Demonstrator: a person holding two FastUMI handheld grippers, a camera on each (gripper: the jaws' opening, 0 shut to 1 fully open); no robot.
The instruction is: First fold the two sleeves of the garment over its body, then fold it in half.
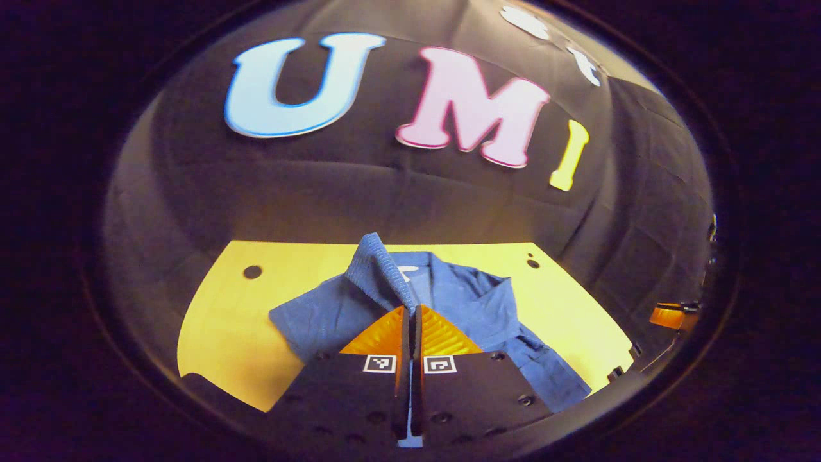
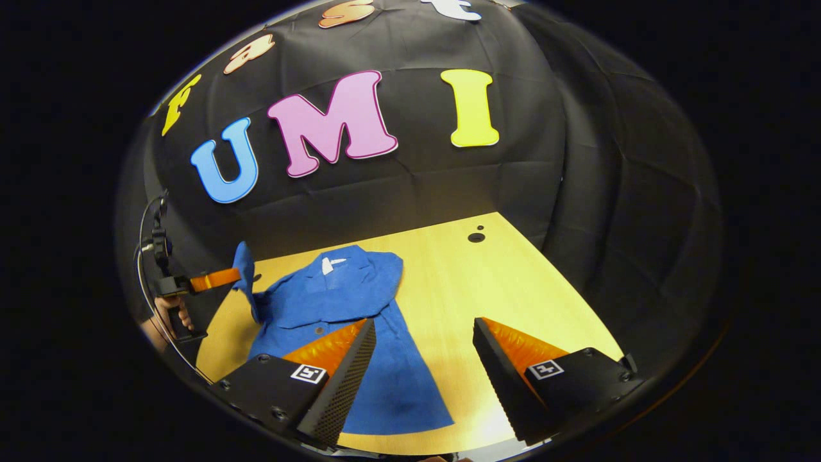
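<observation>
Garment (image 2: 346,308) (blue) flat; left gripper (image 1: 414,308) pinches its raised sleeve (image 1: 378,269), right gripper (image 2: 423,333) wide.

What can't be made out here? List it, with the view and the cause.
- Left gripper view: the left gripper covers the lower middle of the blue garment.
- Right gripper view: the right gripper has its near finger over the garment's front edge; the hem by the table edge is cut off.
- Right gripper view: the lifted sleeve hides its own underside.
</observation>
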